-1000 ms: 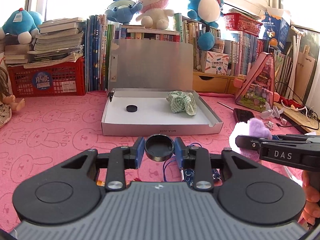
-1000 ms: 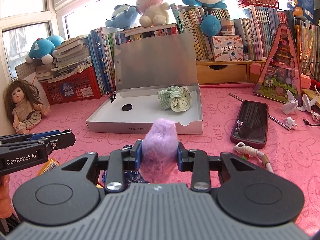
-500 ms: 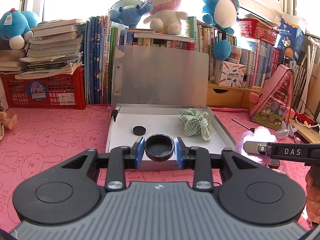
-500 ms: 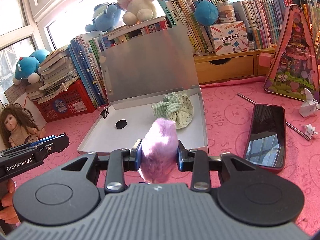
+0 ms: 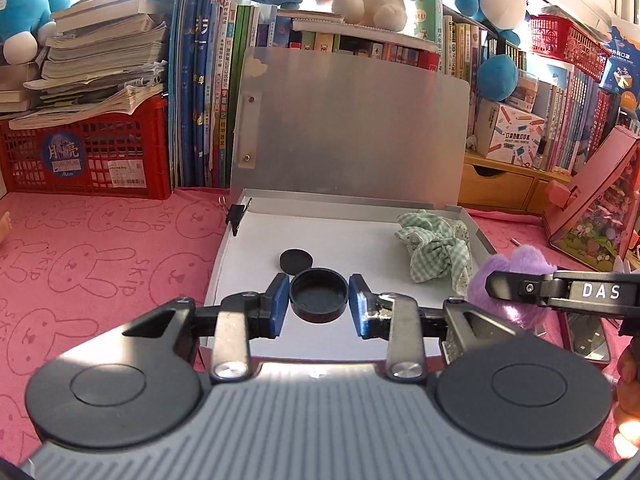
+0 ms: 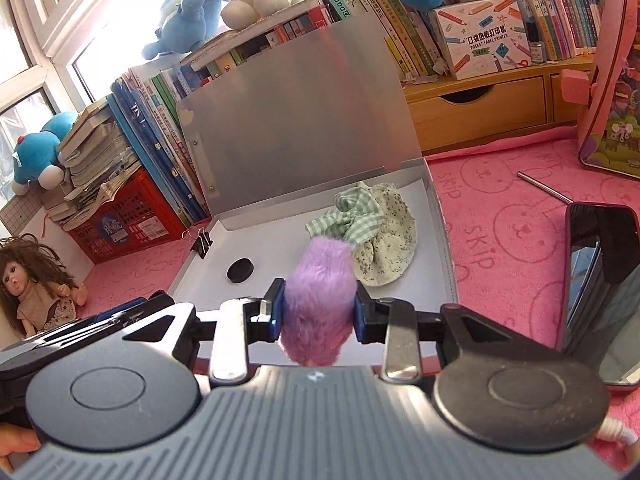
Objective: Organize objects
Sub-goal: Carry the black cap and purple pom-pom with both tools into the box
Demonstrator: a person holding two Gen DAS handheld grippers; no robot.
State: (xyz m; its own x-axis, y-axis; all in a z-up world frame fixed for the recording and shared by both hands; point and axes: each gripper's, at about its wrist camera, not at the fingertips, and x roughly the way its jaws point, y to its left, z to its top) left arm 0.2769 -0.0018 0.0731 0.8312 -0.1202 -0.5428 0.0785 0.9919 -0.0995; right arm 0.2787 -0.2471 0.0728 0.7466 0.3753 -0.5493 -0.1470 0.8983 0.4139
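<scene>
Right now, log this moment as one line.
left gripper: shut on cap | right gripper: shut on pompom | both over box | inside: disc, scrunchie

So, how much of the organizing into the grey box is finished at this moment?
Done: a black disc and a green checked cloth lie in the open box. In hand: the left claw holds a black round cap over the box floor, and the right claw holds a purple fluffy ball at its front. Left: releasing both; a phone lies on the pink cloth.
</scene>
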